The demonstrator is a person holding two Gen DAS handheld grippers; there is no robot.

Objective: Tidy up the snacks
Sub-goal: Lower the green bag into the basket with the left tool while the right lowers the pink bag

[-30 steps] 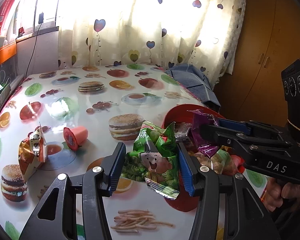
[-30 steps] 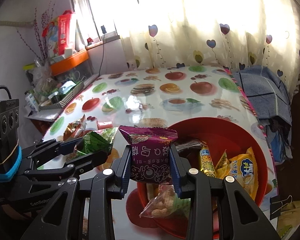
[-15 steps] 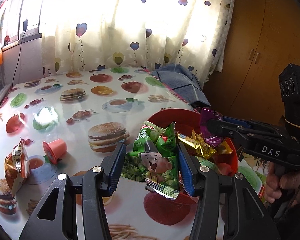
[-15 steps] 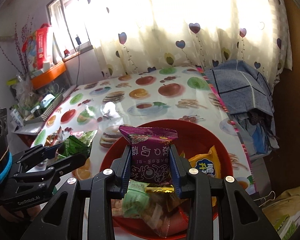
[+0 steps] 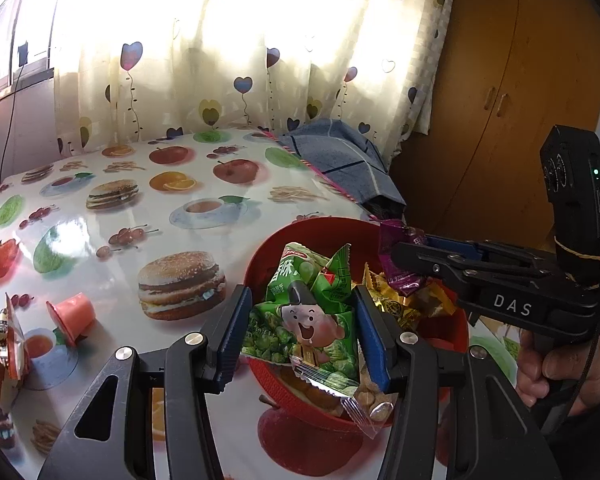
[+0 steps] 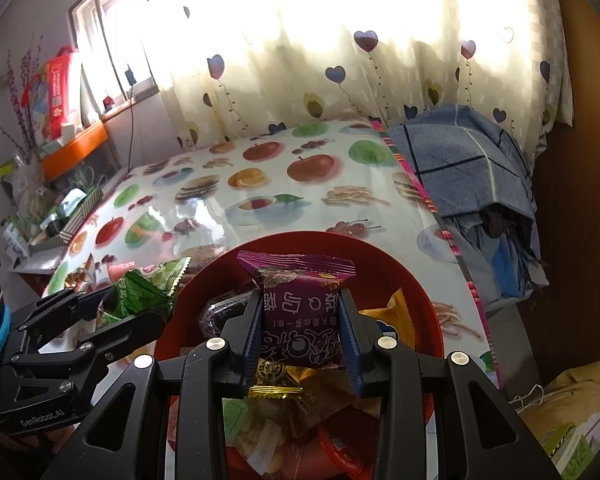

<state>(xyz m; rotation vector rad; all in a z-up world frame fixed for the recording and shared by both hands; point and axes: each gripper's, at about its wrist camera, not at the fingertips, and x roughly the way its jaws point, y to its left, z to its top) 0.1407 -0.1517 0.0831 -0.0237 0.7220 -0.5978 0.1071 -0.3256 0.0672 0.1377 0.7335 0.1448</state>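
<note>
My left gripper (image 5: 302,332) is shut on a green pea snack packet (image 5: 312,312) and holds it over the near edge of the red bowl (image 5: 272,248). My right gripper (image 6: 302,334) is shut on a purple snack packet (image 6: 300,312) above the same red bowl (image 6: 404,280), which holds several wrapped snacks. The right gripper with the purple packet (image 5: 400,260) shows at the right of the left wrist view. The left gripper with the green packet (image 6: 148,288) shows at the left of the right wrist view.
A pink jelly cup (image 5: 72,316) and an orange snack bag (image 5: 2,344) lie on the fruit-print table (image 5: 140,200) to the left. A blue cloth (image 6: 460,160) hangs at the table's far right edge. A cluttered shelf (image 6: 60,200) stands at the left.
Both grippers have moved right and forward over the red bowl, each holding its packet. The jelly cup and orange bag have slid left in the left wrist view.
</note>
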